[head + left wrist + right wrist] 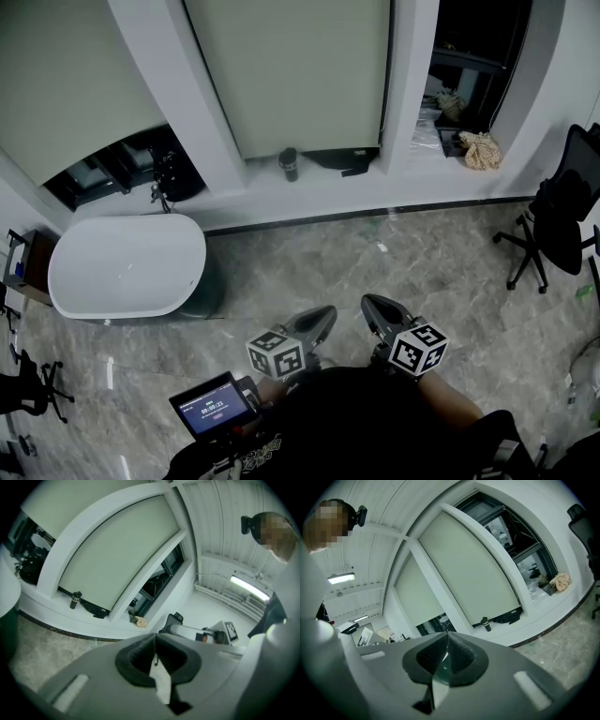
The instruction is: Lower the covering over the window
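At twelve o'clock the blind hangs nearly down; left hand-held gripper and right hand-held gripper sit closed, empty.

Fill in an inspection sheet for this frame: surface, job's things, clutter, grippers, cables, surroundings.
Surface: grey stone-look floor; white sill under the windows.
Job's things: middle blind down almost to the sill; left blind partly down; right window uncovered.
Clutter: cup, dark flat item and crumpled cloth on the sill.
Grippers: left gripper and right gripper both shut, empty, close to the person's body.
Cables: nothing seen.
Surroundings: white tub, office chair, small screen.
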{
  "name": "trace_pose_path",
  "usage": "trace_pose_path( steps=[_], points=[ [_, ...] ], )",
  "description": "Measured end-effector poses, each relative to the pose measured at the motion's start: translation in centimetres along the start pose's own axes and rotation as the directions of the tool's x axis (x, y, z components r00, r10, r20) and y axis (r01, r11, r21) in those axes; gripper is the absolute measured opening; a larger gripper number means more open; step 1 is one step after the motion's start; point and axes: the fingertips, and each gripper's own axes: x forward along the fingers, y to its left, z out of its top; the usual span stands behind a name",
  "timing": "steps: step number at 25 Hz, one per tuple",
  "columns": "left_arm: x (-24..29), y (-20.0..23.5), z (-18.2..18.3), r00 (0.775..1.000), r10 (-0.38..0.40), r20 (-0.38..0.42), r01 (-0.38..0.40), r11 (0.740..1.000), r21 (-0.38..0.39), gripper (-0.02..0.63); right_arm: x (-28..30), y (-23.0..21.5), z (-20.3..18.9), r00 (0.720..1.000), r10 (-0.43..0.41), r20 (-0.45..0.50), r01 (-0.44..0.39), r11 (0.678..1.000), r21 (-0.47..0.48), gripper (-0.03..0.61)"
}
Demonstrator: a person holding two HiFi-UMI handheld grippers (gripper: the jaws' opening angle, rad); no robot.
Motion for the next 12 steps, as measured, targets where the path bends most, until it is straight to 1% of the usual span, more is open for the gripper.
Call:
trace_pose_path(
  steps=[6,12],
  points=[
    [0.17,-0.15,0.0,1.0,0.001,0.001,-0.001,1.0,-0.007,0.0,-0.17,-0.01,0.25,1.0,0.009,0.003,-0.009,1.0,0.0,0.007],
    [0.55,-0.63,-0.09,1.0,-0.003,-0.004,0.003,1.0,0.004,0.0,-0.49,-0.28,0.44,1.0,0.009,0.001,-0.009,1.0,0.0,0.006]
  ],
)
